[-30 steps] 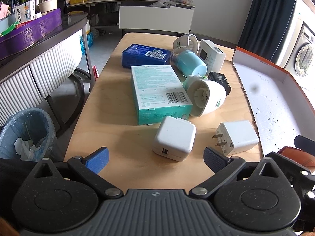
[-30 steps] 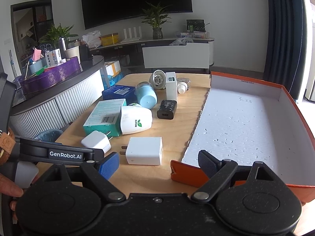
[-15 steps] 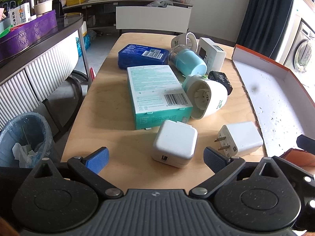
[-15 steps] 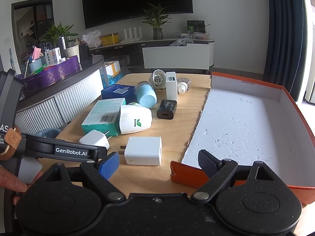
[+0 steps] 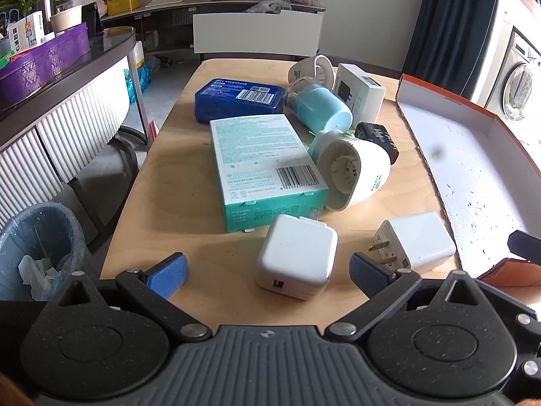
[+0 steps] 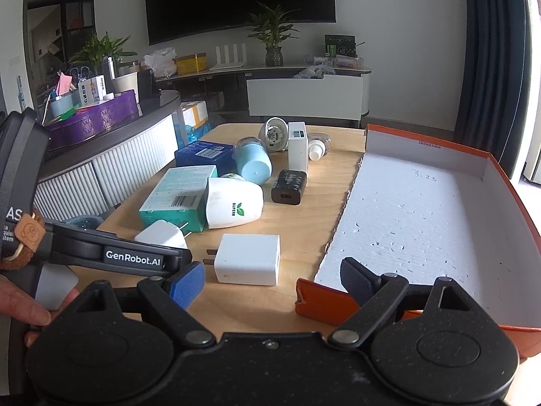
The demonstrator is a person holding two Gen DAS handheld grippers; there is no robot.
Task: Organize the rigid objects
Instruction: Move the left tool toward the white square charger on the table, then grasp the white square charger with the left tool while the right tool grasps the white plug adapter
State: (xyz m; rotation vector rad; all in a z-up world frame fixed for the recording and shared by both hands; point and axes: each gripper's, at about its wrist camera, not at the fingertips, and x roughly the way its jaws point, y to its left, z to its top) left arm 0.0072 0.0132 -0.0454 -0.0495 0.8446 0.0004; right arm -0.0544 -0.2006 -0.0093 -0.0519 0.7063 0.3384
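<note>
Your left gripper hangs open and empty with the rounded white charger lying on the table straight ahead between its fingertips, nearer to it than to your open right gripper.

Left tongs: I have them spread wide, blue pads at lower centre of the left view, holding nothing.
Right tongs: also spread wide and holding nothing, low in the right view.
Hand: fingers wrapped on the left handle, lower left edge of the right view.
</note>
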